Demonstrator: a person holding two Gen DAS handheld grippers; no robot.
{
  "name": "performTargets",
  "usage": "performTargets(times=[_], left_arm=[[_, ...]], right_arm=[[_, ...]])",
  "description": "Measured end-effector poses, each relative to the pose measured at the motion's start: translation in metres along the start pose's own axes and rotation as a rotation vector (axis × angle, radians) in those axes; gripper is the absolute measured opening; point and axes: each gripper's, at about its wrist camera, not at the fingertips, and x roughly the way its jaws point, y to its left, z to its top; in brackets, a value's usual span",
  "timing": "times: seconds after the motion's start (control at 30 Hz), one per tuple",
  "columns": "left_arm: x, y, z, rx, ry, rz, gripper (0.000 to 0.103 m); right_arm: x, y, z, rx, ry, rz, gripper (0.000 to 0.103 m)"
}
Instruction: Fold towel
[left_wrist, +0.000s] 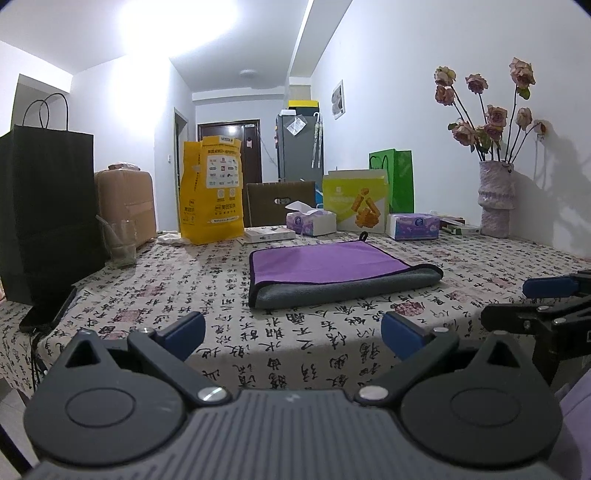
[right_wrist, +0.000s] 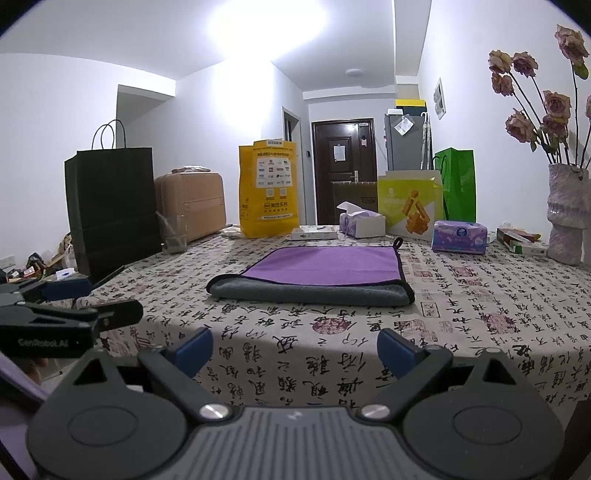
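A towel, purple on top and grey underneath, lies folded flat on the table; it also shows in the right wrist view. Its grey fold faces me, and a small black loop sticks out at its far corner. My left gripper is open and empty, above the table's near edge, short of the towel. My right gripper is open and empty too, at the near edge. The right gripper shows at the right of the left wrist view, and the left gripper at the left of the right wrist view.
The table has a cloth printed with characters. At the back stand a black paper bag, a glass, a yellow bag, tissue packs, a green bag and a vase of flowers. A phone lies at the left edge.
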Motion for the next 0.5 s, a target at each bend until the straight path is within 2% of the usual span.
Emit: performTargets(times=[0.5], left_arm=[[0.0021, 0.004, -0.0032, -0.017, 0.002, 0.002, 0.103]], right_arm=[[0.0012, 0.0003, 0.0001, -0.001, 0.008, -0.002, 0.096]])
